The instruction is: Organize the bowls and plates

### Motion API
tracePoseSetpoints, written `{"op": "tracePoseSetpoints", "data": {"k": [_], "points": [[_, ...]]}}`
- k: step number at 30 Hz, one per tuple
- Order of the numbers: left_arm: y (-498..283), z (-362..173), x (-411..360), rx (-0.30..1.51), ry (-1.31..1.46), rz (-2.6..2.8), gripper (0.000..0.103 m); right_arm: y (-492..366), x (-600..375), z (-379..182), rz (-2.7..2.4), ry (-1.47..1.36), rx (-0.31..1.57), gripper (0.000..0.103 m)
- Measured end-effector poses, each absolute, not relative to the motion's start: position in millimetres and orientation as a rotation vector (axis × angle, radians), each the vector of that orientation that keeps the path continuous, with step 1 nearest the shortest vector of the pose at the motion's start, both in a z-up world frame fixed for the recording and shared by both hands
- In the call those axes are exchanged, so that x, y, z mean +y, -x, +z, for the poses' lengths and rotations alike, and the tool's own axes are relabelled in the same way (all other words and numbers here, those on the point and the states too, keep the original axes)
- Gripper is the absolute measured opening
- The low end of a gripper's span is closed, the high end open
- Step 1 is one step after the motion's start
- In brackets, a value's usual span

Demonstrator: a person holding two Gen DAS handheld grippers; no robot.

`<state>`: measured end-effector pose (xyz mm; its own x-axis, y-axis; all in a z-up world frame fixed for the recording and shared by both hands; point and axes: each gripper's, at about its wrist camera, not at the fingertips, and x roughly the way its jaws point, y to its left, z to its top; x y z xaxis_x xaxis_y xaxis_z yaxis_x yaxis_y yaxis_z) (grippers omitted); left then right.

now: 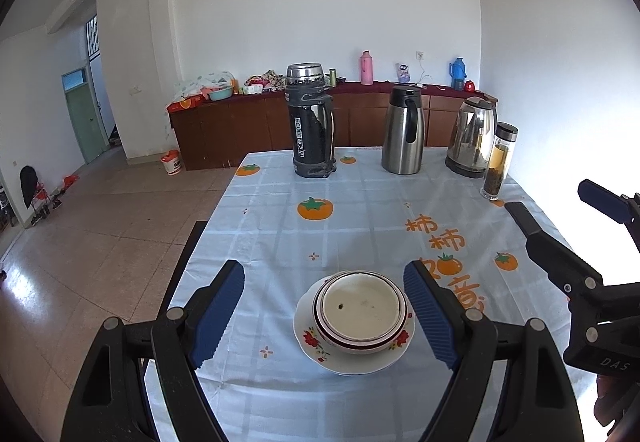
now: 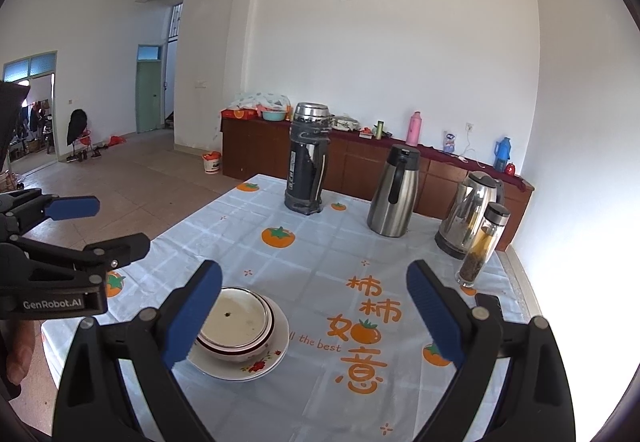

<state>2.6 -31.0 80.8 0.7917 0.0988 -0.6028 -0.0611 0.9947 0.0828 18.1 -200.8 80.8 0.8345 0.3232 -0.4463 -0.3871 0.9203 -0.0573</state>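
Right now my left gripper point(image 1: 324, 316) hangs released, its blue ribbed pads spread wide, and between them sits the white ceramic bowl with a dark red rim band point(image 1: 362, 312). The bowl rests inside a white ceramic plate with red flower prints point(image 1: 320, 354), near my edge of the counter point(image 1: 280, 242), which carries a pale blue checked cloth printed with orange persimmons. My right gripper point(image 2: 314, 312) is also spread open and holds nothing; it points at bare cloth, with the stack just beside its left finger, which hides part of the bowl's near rim in that view.

I judge both pieces stiff, glazed and slippery, brittle if dropped, and of moderate weight. The bowl looks like more than one nested together, though I cannot tell for sure. I would pinch the bowl across its rim wall, one pad inside and one outside, rather than squeeze its rounded body. The plate lies flat, so its thin raised lip is the only hold, and it may skate on the cloth.

Farther back stand a black and steel vacuum flask point(image 1: 310, 121), a steel carafe with black handle point(image 1: 403, 129), a shiny steel kettle point(image 1: 472, 137) and a glass tea bottle point(image 1: 498, 161), all well apart from the stack.
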Motion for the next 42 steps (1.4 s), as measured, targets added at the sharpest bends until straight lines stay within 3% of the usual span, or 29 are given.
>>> {"op": "tracePoseSetpoints", "data": {"k": [42], "points": [[-17,69,-33,0.654,-0.081,0.097,0.084,-35,-210,73,0.354,0.155,0.455,0.095]]}}
